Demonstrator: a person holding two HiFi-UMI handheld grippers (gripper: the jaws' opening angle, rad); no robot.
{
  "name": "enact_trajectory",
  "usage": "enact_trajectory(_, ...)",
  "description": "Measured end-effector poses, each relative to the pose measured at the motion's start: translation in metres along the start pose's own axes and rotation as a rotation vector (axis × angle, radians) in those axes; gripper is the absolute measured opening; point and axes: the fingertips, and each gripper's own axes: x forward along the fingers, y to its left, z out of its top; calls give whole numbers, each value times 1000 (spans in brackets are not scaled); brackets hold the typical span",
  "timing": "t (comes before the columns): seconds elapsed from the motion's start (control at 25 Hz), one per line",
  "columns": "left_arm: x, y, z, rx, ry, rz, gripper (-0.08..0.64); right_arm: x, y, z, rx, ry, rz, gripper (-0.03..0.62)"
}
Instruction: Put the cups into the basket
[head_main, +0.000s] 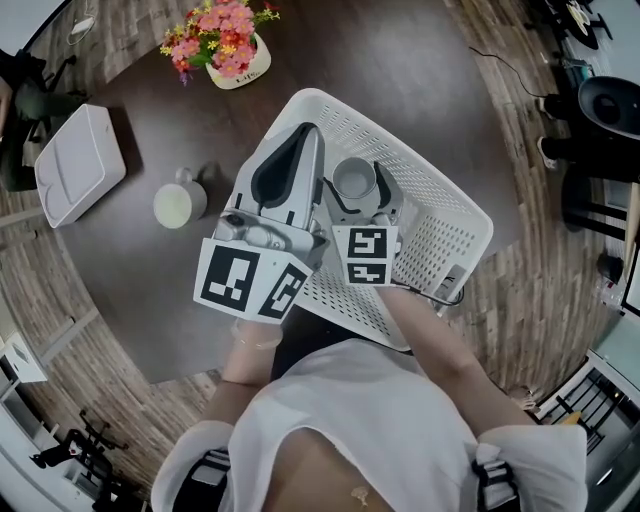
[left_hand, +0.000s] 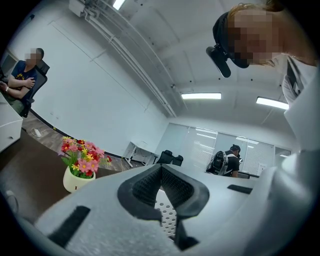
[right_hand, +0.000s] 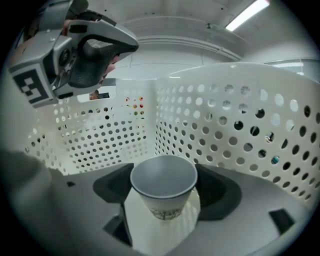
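Paper cup (right_hand: 163, 182), round-rimmed and tapered with a faint print low on its wall, sat gripped between the right gripper's (right_hand: 165, 200) dark padded jaws inside the white perforated plastic basket (right_hand: 240, 125). The left gripper (left_hand: 161, 172) hung over the basket's edge, jaws closed on nothing. A second cup (head_main: 180, 205) stood well apart on the dark round surface (head_main: 400, 70), near a white tray (head_main: 80, 160) and potted flowers (head_main: 225, 40). Wood-plank floor (head_main: 90, 340) lay around.

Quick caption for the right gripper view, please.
Right gripper holds an upright paper cup inside the white basket.
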Motion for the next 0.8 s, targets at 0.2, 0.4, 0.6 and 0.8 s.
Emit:
enact_trajectory(0.2, -1, 0, 0, -1, -2, -5, 9, 0, -2, -5, 9, 30, -17, 387)
enact_trajectory(0.4, -1, -4, 1, 2, -3, -14, 9, -2, -3, -8, 13, 59, -19, 387)
enact_trajectory(0.6, 0, -4, 1, 5, -2, -21, 9, -6, -5, -6, 47, 67, -30, 388)
enact_trajectory(0.8, -1, -8, 2, 4, -4, -35, 9, -18, -7, 5, 81, 37, -37, 388)
